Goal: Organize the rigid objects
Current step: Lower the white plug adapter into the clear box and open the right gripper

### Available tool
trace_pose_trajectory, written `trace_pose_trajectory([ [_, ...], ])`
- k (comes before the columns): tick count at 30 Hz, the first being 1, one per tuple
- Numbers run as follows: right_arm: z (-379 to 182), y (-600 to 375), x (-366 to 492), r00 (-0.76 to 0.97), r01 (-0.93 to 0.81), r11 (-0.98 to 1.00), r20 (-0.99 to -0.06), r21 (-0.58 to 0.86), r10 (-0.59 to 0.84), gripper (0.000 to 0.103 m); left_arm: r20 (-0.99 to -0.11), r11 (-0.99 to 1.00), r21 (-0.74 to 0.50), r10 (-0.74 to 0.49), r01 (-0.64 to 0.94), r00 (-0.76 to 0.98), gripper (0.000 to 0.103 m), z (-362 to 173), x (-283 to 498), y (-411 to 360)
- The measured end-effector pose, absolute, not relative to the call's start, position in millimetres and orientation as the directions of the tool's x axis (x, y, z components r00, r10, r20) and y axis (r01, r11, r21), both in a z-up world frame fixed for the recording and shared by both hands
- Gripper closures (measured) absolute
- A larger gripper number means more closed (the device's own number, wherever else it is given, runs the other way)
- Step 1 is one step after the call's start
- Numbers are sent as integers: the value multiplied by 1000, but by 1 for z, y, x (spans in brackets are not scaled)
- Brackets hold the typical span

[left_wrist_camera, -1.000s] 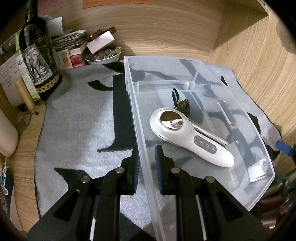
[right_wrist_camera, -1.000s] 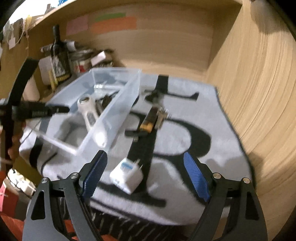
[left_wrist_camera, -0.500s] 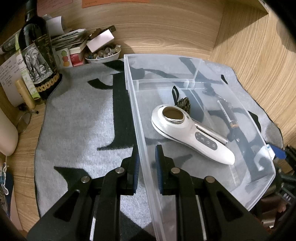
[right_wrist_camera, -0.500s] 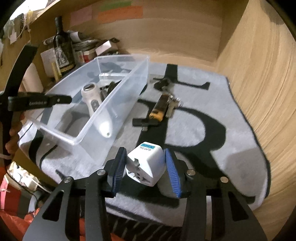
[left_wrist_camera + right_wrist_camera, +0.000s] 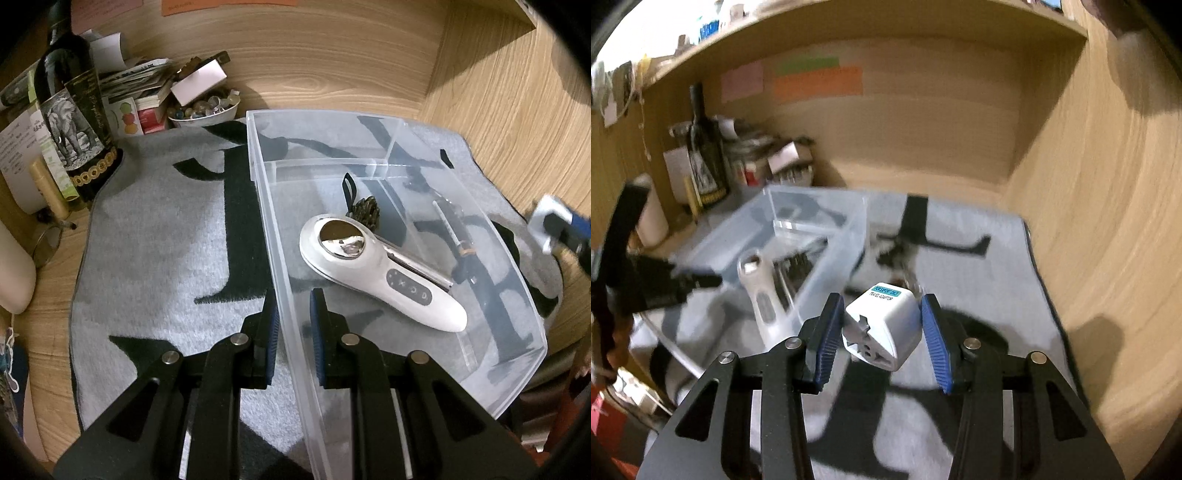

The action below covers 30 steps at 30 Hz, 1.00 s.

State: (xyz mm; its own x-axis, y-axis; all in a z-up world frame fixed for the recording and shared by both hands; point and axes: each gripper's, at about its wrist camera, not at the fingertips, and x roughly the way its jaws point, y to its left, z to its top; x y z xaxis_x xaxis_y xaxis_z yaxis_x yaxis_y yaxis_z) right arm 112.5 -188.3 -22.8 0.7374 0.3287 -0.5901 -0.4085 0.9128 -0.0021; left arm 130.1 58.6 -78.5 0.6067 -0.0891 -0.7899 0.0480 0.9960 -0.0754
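A clear plastic bin (image 5: pixel 332 118) sits on a grey and black mat (image 5: pixel 166 240). My left gripper (image 5: pixel 293 321) is shut on the bin's left wall. Inside the bin lie a white handheld device (image 5: pixel 380 273) and a dark pine cone (image 5: pixel 365 208). My right gripper (image 5: pixel 882 332) is shut on a white travel adapter (image 5: pixel 882 325) and holds it above the mat, right of the bin (image 5: pixel 812 229). The adapter also shows at the right edge of the left wrist view (image 5: pixel 546 221).
A dark wine bottle (image 5: pixel 70 122), a bowl of stones (image 5: pixel 203 110), papers and boxes crowd the back left. Keys and a dark tool (image 5: pixel 901 258) lie on the mat beyond the adapter. Wooden walls (image 5: pixel 1108 184) close in the back and right.
My right gripper closed on the white travel adapter and lifted it off the mat, moving up and toward the bin. My left gripper kept its hold on the bin wall.
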Motion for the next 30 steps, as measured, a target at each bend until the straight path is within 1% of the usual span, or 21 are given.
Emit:
trace_pose_trajectory([
  [6,3,-170,122,750,-464,886,-526,13,401,63,-790,996,-66,-84,52,607,87,-76,129,56],
  [12,8,-141,135,714,-536,844,-519,24,469,63,-793,996,-71,-87,51,603,87,-76,129,56],
  [20,-11,-100,154,638,-607,795,-586,18,500,63,-797,996,-73,-91,54,597,87,-76,129,57],
  [30,-43,-76,171,558,-648,761,-696,-25,452,63,-795,996,-76,-93,53,599,87,-77,129,57],
])
